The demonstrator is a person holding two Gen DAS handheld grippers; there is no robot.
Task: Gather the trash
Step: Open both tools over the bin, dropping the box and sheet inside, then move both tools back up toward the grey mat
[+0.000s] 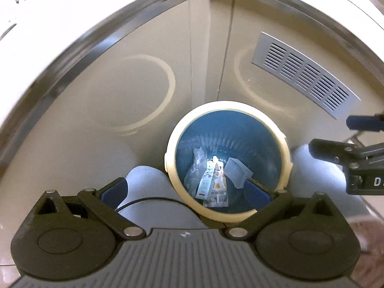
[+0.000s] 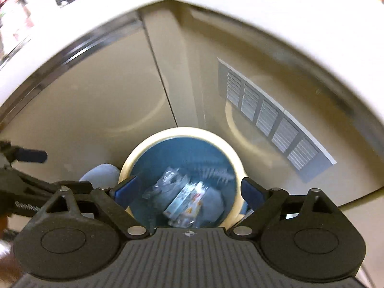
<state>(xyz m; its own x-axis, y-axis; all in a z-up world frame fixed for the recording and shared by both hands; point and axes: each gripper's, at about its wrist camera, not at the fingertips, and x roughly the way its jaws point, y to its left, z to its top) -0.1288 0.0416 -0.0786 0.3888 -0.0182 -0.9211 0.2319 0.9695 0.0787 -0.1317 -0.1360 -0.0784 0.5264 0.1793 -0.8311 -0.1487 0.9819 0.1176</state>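
Standing in a corner where two glossy beige panels meet, a round waste bin [image 1: 228,160] with a blue ribbed inside and a cream rim holds the collected trash, seen from above by both wrist cameras. At the bottom of the bin lie a crumpled clear plastic wrapper [image 1: 195,170], a printed snack packet [image 1: 213,182] with a white label strip across it, and a pale square sachet [image 1: 237,170] just to the right of the packet; the three overlap or touch one another. The left gripper [image 1: 184,189] hangs above the bin's near rim with its jaws spread wide and nothing between the blue pads, the left pad outside the rim and the right pad over the bin's inner edge. The right gripper [image 2: 189,192] hovers over the same bin, its jaws likewise parted and empty, one blue pad at either side of the opening; its view is blurred, so the litter below reads only as a clear wrapper and a colourful packet. Each gripper shows at the edge of the other's picture, the right one near the right border of the left wrist view. A grey louvred vent [image 1: 304,76] is set into the right-hand panel, above and to the right of the bin, and a pale rounded object [image 1: 146,180] sits on the floor just left of the bin; what it is cannot be told.
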